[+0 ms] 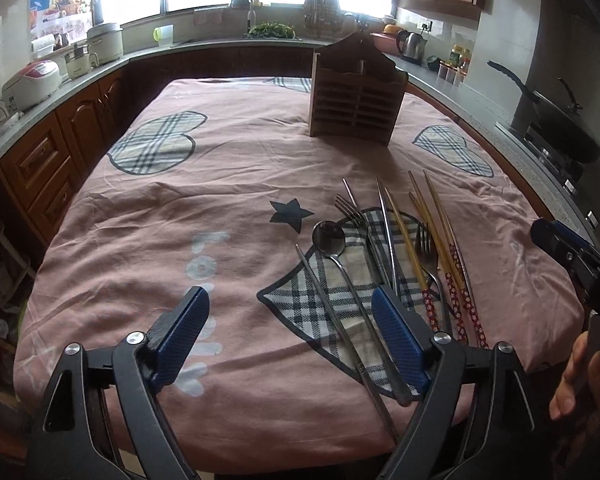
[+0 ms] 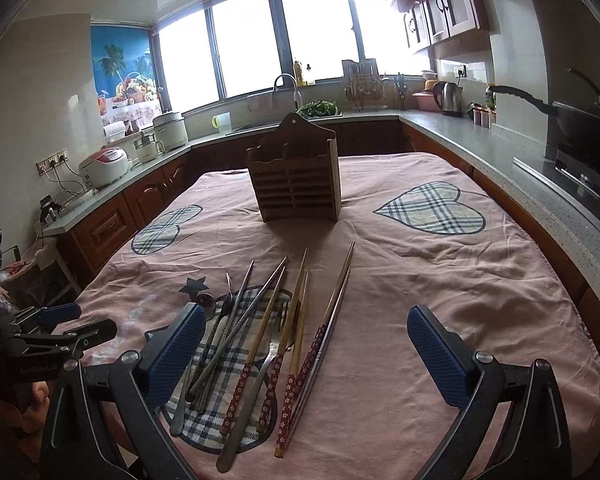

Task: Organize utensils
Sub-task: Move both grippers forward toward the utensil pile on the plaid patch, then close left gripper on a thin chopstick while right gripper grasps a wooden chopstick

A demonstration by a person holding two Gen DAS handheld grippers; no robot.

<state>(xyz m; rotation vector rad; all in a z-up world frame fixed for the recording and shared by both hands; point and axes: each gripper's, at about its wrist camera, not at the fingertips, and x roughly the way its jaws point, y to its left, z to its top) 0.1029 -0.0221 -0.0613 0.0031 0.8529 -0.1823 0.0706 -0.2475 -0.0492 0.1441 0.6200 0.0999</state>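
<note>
A pile of utensils lies on the pink tablecloth (image 1: 160, 208): a steel spoon (image 1: 329, 236), forks (image 1: 350, 208), steel chopsticks (image 1: 386, 232) and wooden chopsticks with red flowered handles (image 1: 452, 264). The pile also shows in the right wrist view (image 2: 268, 332). A wooden slatted utensil holder (image 1: 354, 96) stands upright further back (image 2: 296, 184). My left gripper (image 1: 290, 312) is open and empty, just left of the pile near the table's front edge. My right gripper (image 2: 306, 332) is open and empty, above the pile's right side; it shows at the right edge of the left view (image 1: 568, 252).
Kitchen counters run around the table on three sides, with rice cookers (image 1: 32, 80) at left, a sink and faucet (image 1: 244, 4) at the back, a kettle (image 1: 412, 44) and a wok on a stove (image 1: 560, 120) at right. Plaid heart patches (image 2: 432, 208) mark the cloth.
</note>
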